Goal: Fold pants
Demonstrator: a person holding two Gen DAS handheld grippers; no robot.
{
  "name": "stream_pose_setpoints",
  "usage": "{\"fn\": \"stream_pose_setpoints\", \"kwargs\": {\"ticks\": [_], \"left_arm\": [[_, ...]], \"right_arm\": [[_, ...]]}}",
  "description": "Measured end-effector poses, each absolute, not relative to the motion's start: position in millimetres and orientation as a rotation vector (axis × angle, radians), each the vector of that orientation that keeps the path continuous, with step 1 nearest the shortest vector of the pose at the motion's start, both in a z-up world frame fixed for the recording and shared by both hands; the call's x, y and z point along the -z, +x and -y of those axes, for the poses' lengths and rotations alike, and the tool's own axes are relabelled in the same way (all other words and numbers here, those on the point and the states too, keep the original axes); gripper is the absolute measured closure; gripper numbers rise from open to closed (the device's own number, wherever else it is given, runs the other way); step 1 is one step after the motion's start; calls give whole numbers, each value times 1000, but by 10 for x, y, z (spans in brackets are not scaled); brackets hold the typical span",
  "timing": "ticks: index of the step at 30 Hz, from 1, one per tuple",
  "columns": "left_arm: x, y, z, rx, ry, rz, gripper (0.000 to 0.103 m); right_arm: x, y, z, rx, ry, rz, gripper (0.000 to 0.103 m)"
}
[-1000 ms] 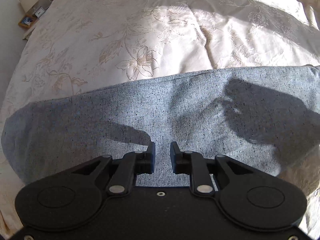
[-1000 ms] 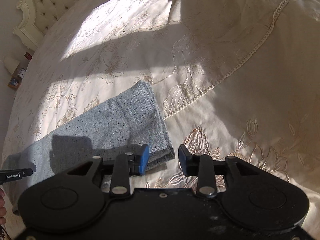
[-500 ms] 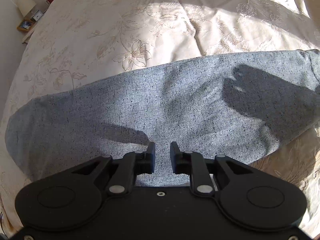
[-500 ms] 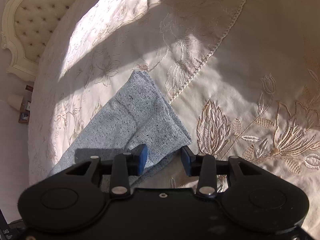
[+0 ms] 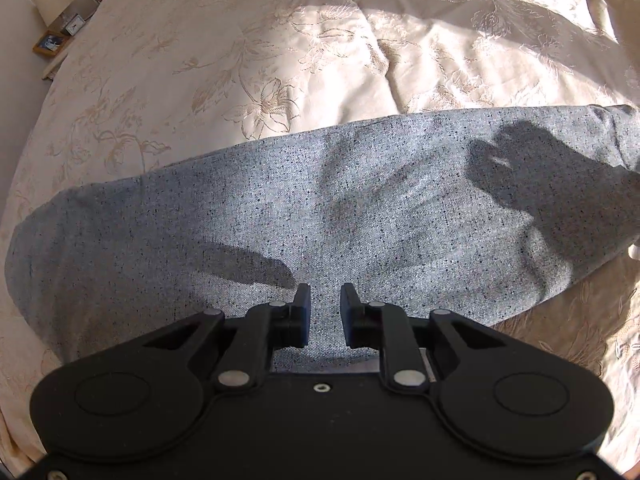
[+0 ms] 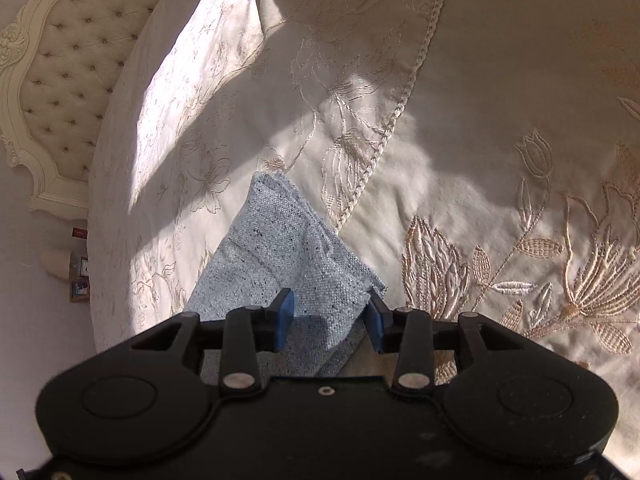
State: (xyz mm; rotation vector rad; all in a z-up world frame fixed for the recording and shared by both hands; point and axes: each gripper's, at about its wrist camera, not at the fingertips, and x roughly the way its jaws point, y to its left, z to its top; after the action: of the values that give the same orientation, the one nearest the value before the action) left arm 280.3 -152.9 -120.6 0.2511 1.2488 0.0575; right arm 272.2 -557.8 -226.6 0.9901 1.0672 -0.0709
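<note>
Grey speckled pants [image 5: 360,208] lie flat across the cream embroidered bedspread [image 5: 280,60], running left to right in the left wrist view. My left gripper [image 5: 324,304] is open, its jaws a small gap apart, just above the pants' near edge. In the right wrist view the hem end of the pants [image 6: 288,256] lies between the blue-padded jaws of my right gripper [image 6: 330,306]. The right gripper is open, straddling the hem corner.
A tufted cream headboard [image 6: 68,80] stands at the left in the right wrist view. A nightstand with a lamp [image 5: 52,4] and picture frames is at the far left. A corded seam [image 6: 404,92] crosses the bedspread.
The right gripper moved forward and tilted over the hem end, which now sits between its jaws. The left view shifted so more of the pants shows. Both grippers stayed open.
</note>
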Motion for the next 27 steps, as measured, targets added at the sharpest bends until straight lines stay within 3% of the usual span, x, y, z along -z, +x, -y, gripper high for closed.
{"fn": "stream_pose_setpoints", "kwargs": {"ticks": [6,13,21,27], "left_arm": [[1209,2818,1497,-68,218,-1256,75],[1223,2822,1477,-68,198,-1265,75],[1184,2793,1523,-54,216,-1254,75],[1223,2814,1502,-40,193,-1258,75]], "right_arm": [[2213,2873,5509,36,894,-1096,61],[1711,2862,5348,-36,403,-1034,61],[2176,3254,5485,-170,509,-1190,61],[2152,3184,5377,-290,485,-1221,56]]}}
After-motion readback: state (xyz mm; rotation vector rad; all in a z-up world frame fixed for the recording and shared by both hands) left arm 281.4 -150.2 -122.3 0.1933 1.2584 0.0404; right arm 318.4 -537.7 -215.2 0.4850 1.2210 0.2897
